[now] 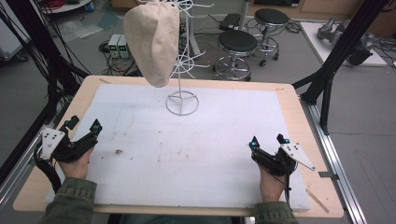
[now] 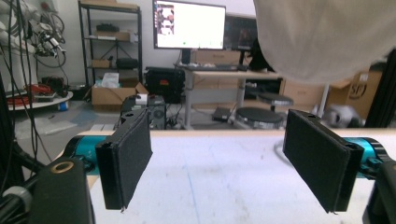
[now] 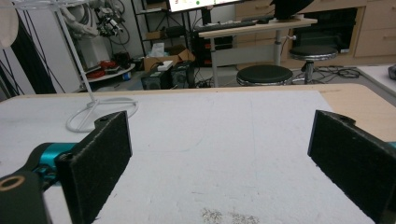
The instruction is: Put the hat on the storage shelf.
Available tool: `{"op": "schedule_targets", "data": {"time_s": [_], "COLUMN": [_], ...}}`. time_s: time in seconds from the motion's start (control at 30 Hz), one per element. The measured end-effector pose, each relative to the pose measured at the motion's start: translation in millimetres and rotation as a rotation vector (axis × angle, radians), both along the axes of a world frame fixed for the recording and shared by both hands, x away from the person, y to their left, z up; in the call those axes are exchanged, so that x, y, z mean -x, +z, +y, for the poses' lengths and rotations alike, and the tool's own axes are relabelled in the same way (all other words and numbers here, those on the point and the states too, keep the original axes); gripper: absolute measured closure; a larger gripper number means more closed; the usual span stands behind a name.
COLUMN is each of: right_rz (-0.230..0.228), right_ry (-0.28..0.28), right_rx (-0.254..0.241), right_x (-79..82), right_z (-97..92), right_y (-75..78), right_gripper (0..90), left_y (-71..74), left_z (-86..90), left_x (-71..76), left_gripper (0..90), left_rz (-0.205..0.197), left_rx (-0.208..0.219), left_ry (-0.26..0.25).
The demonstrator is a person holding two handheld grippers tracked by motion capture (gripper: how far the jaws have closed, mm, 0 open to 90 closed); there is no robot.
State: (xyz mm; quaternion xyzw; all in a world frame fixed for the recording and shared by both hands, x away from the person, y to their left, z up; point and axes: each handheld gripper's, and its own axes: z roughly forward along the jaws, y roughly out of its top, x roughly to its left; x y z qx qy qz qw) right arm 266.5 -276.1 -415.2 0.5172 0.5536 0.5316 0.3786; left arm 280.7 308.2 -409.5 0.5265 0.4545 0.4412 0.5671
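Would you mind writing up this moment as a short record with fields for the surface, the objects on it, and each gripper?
surface: white board on a wooden table
stand: white wire stand, upright at the far middle of the board
hanging item: beige cloth bag on the stand, clear of the board
left gripper: open, empty, near the board's left edge
right gripper: open, empty, near the board's right edge
marks: small brown stain by the left gripper
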Motion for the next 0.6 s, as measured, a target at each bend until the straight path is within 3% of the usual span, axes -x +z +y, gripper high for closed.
{"op": "schedule_targets", "data": {"time_s": [0.2, 0.6], "right_rz": [0.001, 0.006], "right_ry": [0.003, 0.003], "right_rx": [-0.004, -0.006], "right_x": [1.0, 4.1], "right_z": [-0.5, -0.3], "right_y": [0.3, 0.6], "right_gripper": [5.3, 5.3], "left_y": [-9.9, -15.3], "left_z": [1.4, -3.3], "left_x": [6.6, 7.5], "left_gripper": [24.2, 24.1], "left_rz": [0.053, 0.076], "left_rx": [-0.006, 0.011], "left_ry": [0.001, -0.031]}}
